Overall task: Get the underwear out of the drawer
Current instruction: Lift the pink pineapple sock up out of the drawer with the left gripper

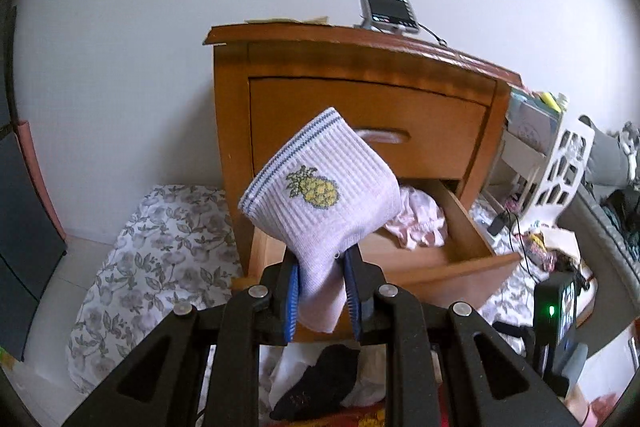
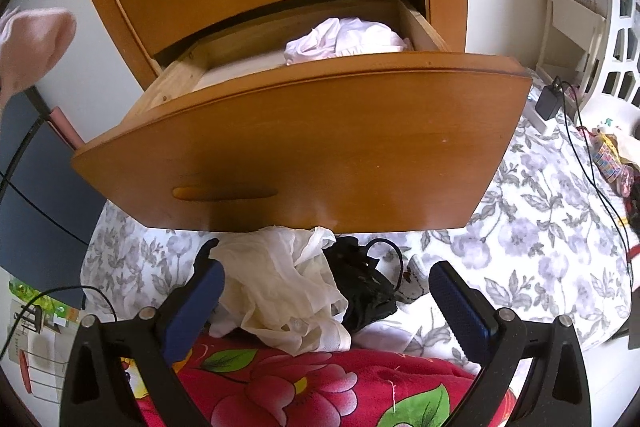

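Note:
My left gripper (image 1: 320, 263) is shut on a white ribbed sock (image 1: 320, 195) with blue cuff stripes and a pineapple motif, held up in front of the wooden nightstand (image 1: 352, 99). The lower drawer (image 2: 304, 147) stands pulled out, with pale pink-white underwear (image 2: 348, 39) bunched at its back right; it also shows as pink underwear (image 1: 420, 223) in the left wrist view. My right gripper (image 2: 326, 275) is open, low in front of the drawer, over a cream garment (image 2: 280, 291) and a black garment (image 2: 364, 287) on the bedding. The sock (image 2: 32, 43) appears at the far left.
A phone on a stand (image 1: 388, 3) sits on the nightstand top. Floral bedding (image 2: 540, 227) and a red flowered blanket (image 2: 304, 387) lie below the drawer. A black sock (image 1: 320, 383) lies under my left gripper. A white cut-out rack (image 1: 560, 163), charger and cables (image 2: 548, 99) crowd the right.

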Demonstrator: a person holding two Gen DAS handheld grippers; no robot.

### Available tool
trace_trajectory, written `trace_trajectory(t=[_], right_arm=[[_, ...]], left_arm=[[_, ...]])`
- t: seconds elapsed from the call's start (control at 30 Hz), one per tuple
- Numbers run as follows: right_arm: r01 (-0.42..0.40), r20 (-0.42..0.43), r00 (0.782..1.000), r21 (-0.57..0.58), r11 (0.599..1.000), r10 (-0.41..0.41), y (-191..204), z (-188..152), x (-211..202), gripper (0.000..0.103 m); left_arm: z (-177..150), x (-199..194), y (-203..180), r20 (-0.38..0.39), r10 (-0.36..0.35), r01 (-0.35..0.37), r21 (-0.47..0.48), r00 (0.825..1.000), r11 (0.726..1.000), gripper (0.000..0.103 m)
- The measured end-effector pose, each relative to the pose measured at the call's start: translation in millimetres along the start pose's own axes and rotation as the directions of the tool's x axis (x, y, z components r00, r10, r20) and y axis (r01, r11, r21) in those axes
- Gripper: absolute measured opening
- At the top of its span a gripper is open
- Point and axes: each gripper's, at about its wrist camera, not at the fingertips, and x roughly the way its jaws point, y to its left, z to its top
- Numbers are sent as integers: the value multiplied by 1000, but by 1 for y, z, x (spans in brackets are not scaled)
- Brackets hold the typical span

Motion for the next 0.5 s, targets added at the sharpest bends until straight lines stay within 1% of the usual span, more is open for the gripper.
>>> trace_trajectory(t=[0.23,0.33,0.43,0.5], right_arm=[[-1,-2,1000,-1,1000,1,0,0,-1,103],[2,-1,1000,-2,1000,-2,0,0,-1,103],[7,1,1000,-6,1000,-7,1,1,-1,103],[8,1,1000,-6,1000,-8,1,1,-1,103]], left_arm=[[-25,0,-6,-48,-40,42,28,998,999,21],[-36,6,-10,-83,-59,62,37,995,997,22],[-50,16,-14,-137,-80,88,55,987,995,22],[-62,26,-18,-190,-101,116,67,977,991,22]])
